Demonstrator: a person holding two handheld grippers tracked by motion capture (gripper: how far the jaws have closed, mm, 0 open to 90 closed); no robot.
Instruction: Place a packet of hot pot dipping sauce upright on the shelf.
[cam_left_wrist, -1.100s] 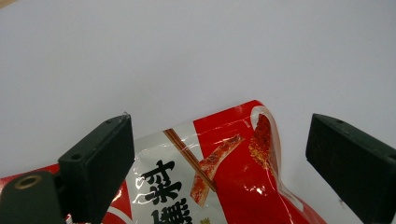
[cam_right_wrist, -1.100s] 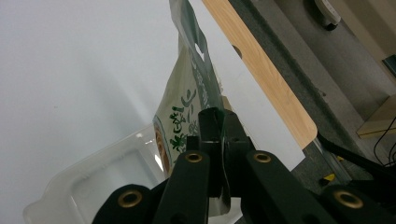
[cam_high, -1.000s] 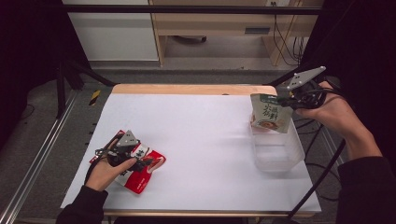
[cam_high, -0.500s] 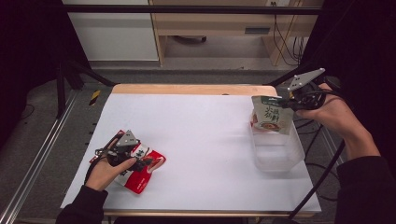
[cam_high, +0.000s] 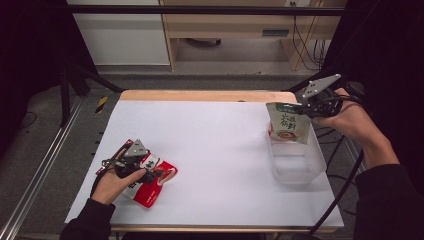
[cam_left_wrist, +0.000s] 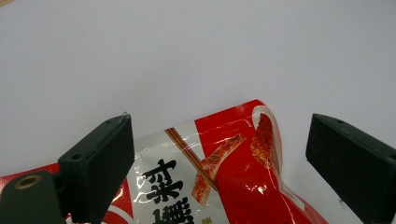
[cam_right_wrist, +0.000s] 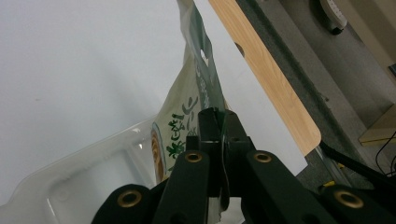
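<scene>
My right gripper (cam_high: 306, 107) pinches the green-and-white snack pouch (cam_high: 288, 123) above the clear plastic bin (cam_high: 297, 165); my left gripper (cam_left_wrist: 219, 154), jaws wide, straddles the red foil snack packet (cam_left_wrist: 224, 177) at near left.

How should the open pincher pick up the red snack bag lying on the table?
Probably best by its free upper edge, coming from above. The red snack bag lies flat on the table, so only a thin, slightly lifted edge fits between jaws. The left gripper already straddles it, open.
</scene>
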